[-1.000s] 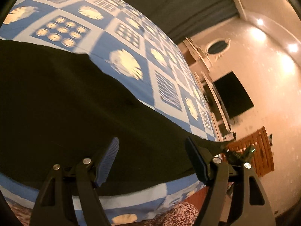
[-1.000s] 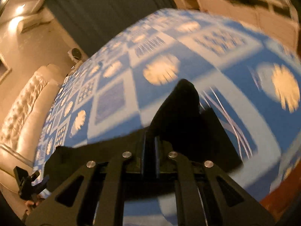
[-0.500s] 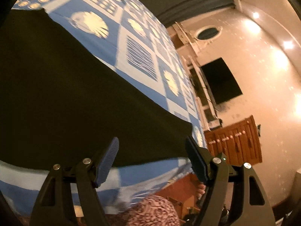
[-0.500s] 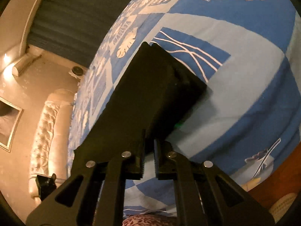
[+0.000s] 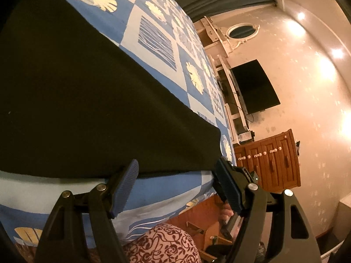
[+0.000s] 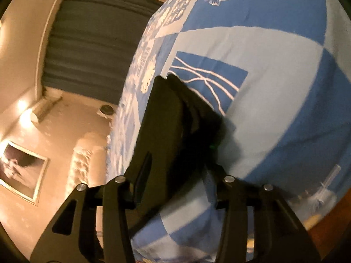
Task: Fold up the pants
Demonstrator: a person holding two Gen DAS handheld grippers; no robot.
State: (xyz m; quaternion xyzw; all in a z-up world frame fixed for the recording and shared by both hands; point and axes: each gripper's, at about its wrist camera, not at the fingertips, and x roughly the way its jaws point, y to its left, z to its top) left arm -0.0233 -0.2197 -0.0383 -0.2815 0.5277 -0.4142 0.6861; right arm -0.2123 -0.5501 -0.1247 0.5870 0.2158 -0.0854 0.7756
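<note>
Black pants (image 5: 83, 100) lie flat across the bed's blue patterned sheet (image 5: 153, 41). My left gripper (image 5: 177, 175) is open and empty, its blue-padded fingertips just short of the pants' near edge, close to their right-hand end. In the right wrist view a folded black end of the pants (image 6: 166, 118) rests on the sheet (image 6: 274, 87) and runs back between the fingers of my right gripper (image 6: 175, 177). Its jaws are opening, and the pads stand apart with the cloth loose between them.
The bed's near edge drops off just below both grippers. A person's patterned clothing (image 5: 166, 243) and a hand (image 5: 227, 213) are under the left gripper. A wooden dresser (image 5: 274, 160) and a wall TV (image 5: 254, 87) stand to the right; a padded headboard (image 6: 83, 164) is far left.
The right gripper came down onto the bed with the pants' end, rolled, and its shut jaws parted. The left gripper slid right along the pants' near edge, still open.
</note>
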